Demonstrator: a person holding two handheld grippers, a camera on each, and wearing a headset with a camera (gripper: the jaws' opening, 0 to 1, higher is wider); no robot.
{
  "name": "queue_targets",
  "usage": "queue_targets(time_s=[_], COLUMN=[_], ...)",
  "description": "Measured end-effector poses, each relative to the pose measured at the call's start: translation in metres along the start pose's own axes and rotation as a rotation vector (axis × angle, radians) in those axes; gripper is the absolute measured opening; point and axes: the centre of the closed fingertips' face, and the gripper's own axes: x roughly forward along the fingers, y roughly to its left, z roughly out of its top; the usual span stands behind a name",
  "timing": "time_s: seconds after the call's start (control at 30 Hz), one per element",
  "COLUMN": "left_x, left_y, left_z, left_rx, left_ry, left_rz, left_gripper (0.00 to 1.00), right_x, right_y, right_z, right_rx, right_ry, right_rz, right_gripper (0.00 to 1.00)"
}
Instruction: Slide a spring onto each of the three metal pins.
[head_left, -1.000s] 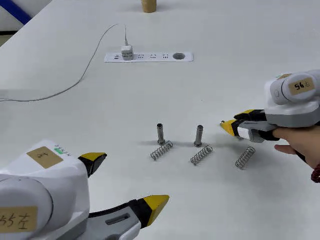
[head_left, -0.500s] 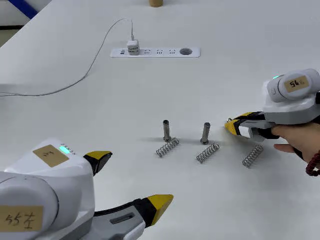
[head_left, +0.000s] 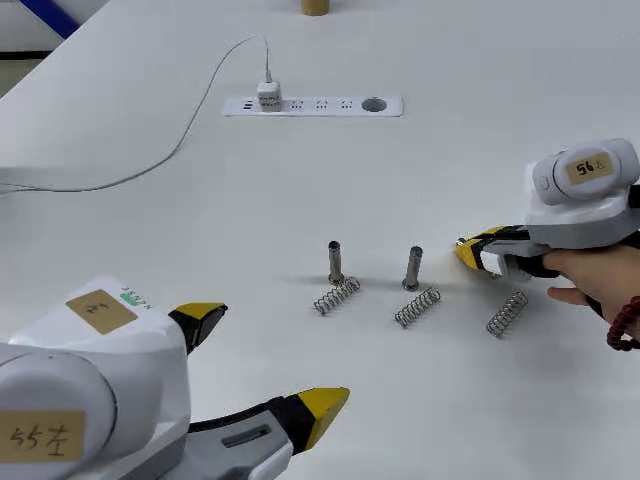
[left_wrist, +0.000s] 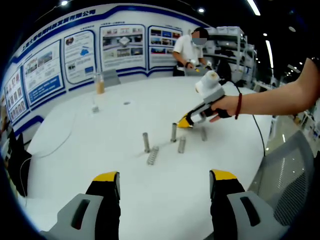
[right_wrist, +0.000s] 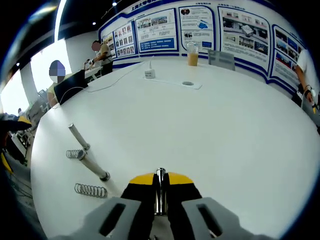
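As I watch the head view, I take the middle pin as my mark; it stands upright on the white table. The left pin stands upright to its left. One spring lies flat just on its near side, a second spring to the near left and a third spring to the near right. None is on a pin. Just right of the middle pin, apart from it, is the right gripper, held in a hand. The left gripper hangs well to the near left, jaws spread wide and empty. A power strip lies well beyond.

In the left gripper view, my own jaws gape with nothing between them. The right gripper's yellow tips sit just beside the middle pin, and the three springs lie loose around it.

In the right gripper view, the jaws are closed on the third pin, which pokes out between the tips. The middle pin stands off to the left.
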Motion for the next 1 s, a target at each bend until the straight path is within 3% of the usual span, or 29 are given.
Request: queue_targets(time_s=[0.53, 1.0], left_x=[-0.002, -0.004], left_y=[0.001, 0.000], left_z=[0.004, 0.006], left_rx=[0.005, 0.009], left_ry=[-0.013, -0.020], left_rz=[0.004, 0.001], left_gripper=[0.74, 0.73], right_x=[-0.022, -0.042], right_y=[0.002, 0.005], right_z=[0.016, 0.016], right_rx=[0.013, 0.003], right_ry=[-0.059, -0.079], right_rz=[-0.026, -0.050], right_gripper=[0.09, 0.09])
